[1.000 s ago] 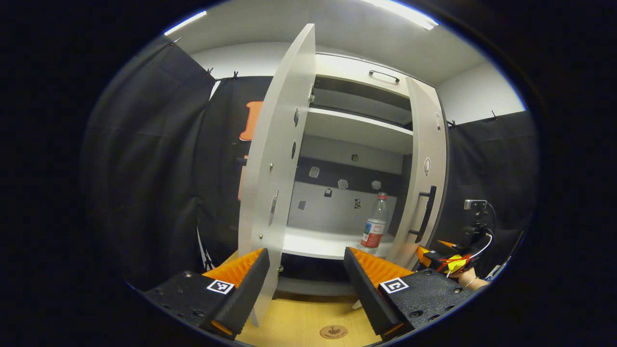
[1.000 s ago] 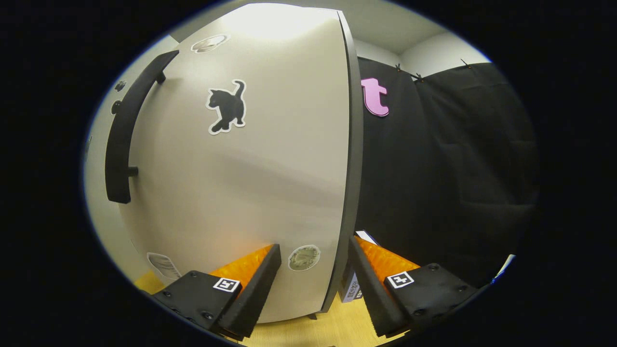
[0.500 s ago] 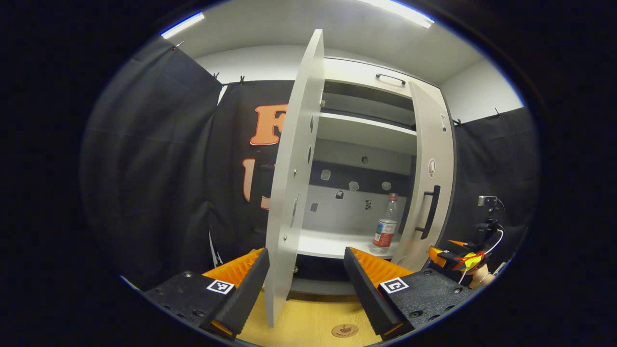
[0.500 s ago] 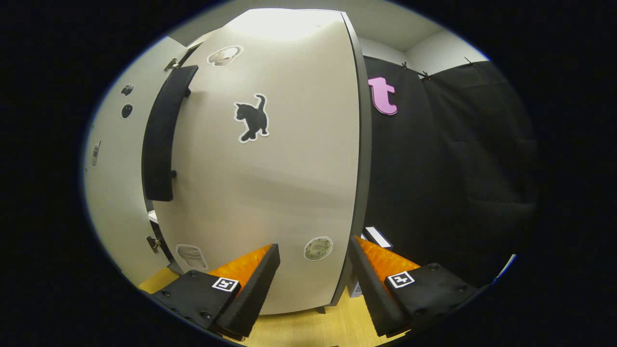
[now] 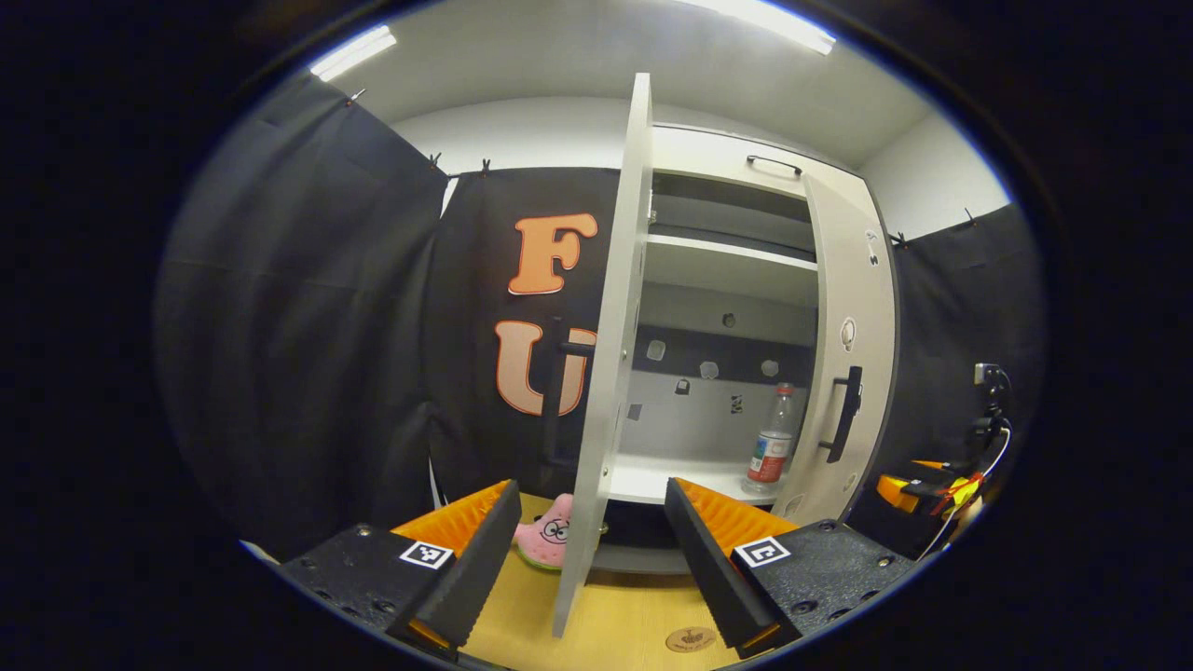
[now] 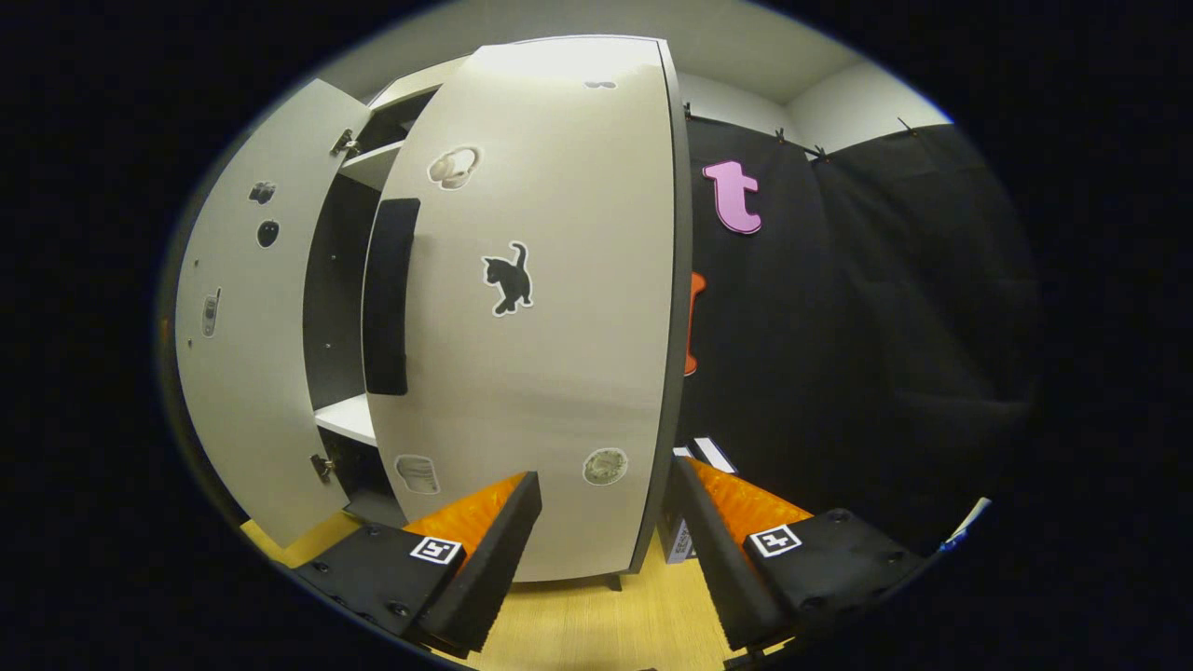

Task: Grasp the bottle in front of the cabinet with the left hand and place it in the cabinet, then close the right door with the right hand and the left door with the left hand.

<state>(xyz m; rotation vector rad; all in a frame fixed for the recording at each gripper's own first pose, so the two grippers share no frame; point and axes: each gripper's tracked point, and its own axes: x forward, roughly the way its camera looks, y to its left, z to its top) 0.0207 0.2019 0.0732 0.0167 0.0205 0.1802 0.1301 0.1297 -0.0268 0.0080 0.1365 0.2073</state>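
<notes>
On the cabinet shelf: a clear plastic bottle with a red cap and red label (image 5: pixel 772 442) stands upright near the shelf's right end, close beside the right door.
Cabinet: a tall white cabinet with dark inner panels (image 5: pixel 727 270) stands on a light wooden floor (image 5: pixel 634 620).
Left door: a white door panel (image 5: pixel 610 354), seen almost edge-on in the left gripper view, stands wide open.
Right door: a white door with a black bar handle (image 5: pixel 853 373) is partly closed; in the right gripper view its face (image 6: pixel 559 373) carries a black cat sticker (image 6: pixel 509 278).
Left gripper (image 5: pixel 592 550): orange-and-black jaws apart, empty; the left door's edge shows between them.
Right gripper (image 6: pixel 606 545): jaws apart, empty, in front of the right door's outer edge.
Beside the left door: a pink star-shaped plush toy (image 5: pixel 548 545) on the floor.
</notes>
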